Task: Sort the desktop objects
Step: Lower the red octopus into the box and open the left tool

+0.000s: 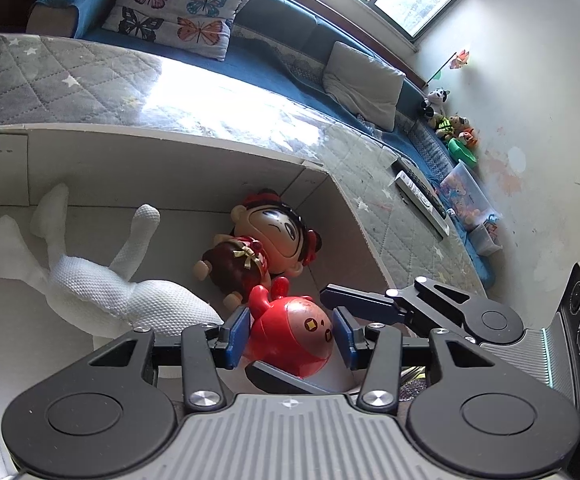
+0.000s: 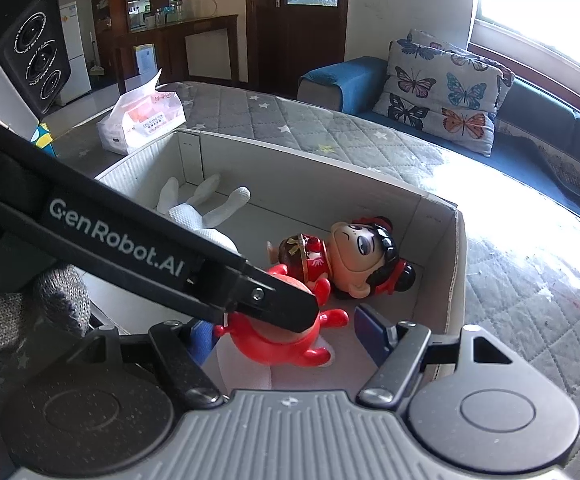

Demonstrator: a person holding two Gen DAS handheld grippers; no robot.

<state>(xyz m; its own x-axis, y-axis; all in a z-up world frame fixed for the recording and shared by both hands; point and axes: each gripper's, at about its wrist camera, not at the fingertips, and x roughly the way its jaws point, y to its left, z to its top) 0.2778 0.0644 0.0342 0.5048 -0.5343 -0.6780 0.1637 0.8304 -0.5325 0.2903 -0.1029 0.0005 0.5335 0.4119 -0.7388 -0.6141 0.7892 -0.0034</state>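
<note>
Between our left gripper [image 1: 291, 334] and its two blue pads sits the glossy red plastic round-bodied toy figure [image 1: 290, 336], low in the open white cardboard box [image 1: 162, 148]. We cannot tell whether the pads press its sides or merely flank it: the left wrist view shows them just beside its body, so the jaws stand at a middle width and contact stays uncertain.

Our right gripper [image 2: 286, 338] hovers over the same near corner of the box with its jaws spread wide and nothing between them — the left gripper's black finger crosses in front of it. The left hand is clearly the nearer one to the toy.

What the next move turns on, we judge, is this: the toy lies straight ahead of the left claw, its rounded body crosswise between the pads and its small red limbs pointing away, toward the big-headed girl doll with black hair and red dress [image 1: 274, 236]. That doll lies on its side just beyond, and the white knitted soft toy with long limbs [image 1: 90, 280] sprawls to the left.

The red toy looks hard, smooth and shiny, with a greyish face patch and small gold marks — likely slippery if pinched on the curve.
</note>
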